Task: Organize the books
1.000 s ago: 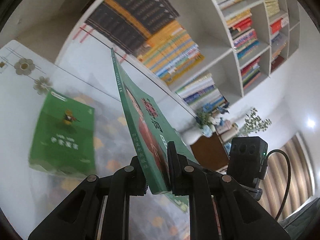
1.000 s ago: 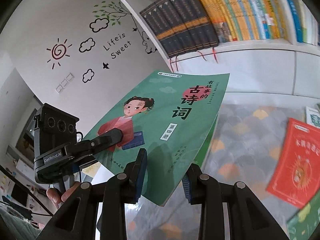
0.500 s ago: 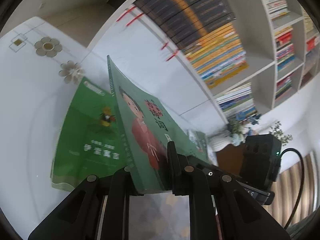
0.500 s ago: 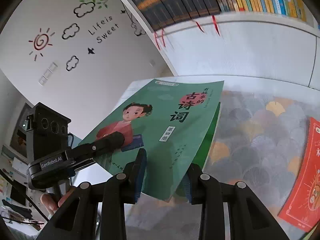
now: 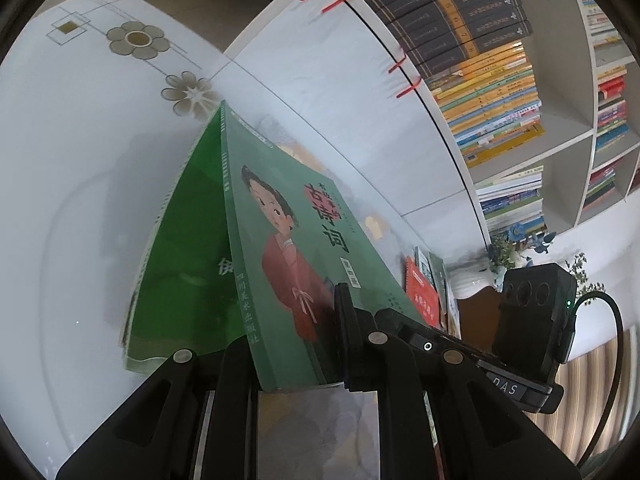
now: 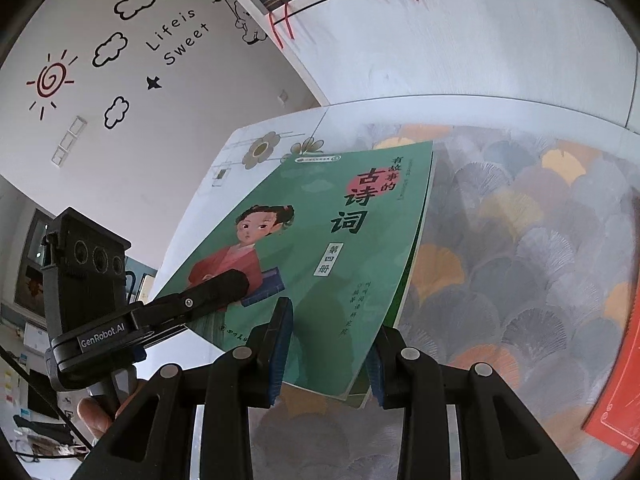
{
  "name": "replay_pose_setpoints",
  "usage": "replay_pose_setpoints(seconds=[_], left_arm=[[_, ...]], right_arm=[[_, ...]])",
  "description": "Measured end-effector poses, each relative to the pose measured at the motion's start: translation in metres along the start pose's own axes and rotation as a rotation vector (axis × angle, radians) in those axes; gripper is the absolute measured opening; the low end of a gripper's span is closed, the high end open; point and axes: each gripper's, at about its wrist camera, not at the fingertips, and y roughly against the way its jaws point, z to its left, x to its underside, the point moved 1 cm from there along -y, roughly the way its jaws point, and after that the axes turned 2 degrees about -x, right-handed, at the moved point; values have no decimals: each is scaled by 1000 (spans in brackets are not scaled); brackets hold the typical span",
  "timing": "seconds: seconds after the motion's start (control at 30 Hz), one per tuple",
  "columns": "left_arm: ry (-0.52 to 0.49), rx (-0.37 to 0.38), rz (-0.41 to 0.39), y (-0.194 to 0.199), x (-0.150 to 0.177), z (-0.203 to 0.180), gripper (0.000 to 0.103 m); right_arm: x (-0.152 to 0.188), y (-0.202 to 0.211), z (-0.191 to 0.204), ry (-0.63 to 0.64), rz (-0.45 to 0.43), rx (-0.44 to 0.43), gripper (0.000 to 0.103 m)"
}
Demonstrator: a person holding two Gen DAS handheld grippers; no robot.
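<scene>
Holding the green poetry book [image 5: 304, 248] by its lower edge, we have it pinched in our left gripper [image 5: 296, 344], jaws narrow and clamped on the cover and pages. Our right gripper [image 6: 328, 344] straddles the book's near corner, its jaws narrow around that corner; we cannot tell whether the pads press on it. It slants just above a brighter green book [image 5: 180, 264] lying on the surface [image 5: 72, 200]. Farther right lie a red book [image 6: 616, 392] and the patterned mat [image 6: 520, 240]; the bookshelf [image 5: 568, 148] stands behind.
</scene>
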Motion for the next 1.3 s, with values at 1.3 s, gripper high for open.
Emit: replay_pose_setpoints(seconds=[1.3], left_arm=[[-598,-131,112,12,129,-195,46]], right_arm=[[158,223,-41,-228,-242,240,57]])
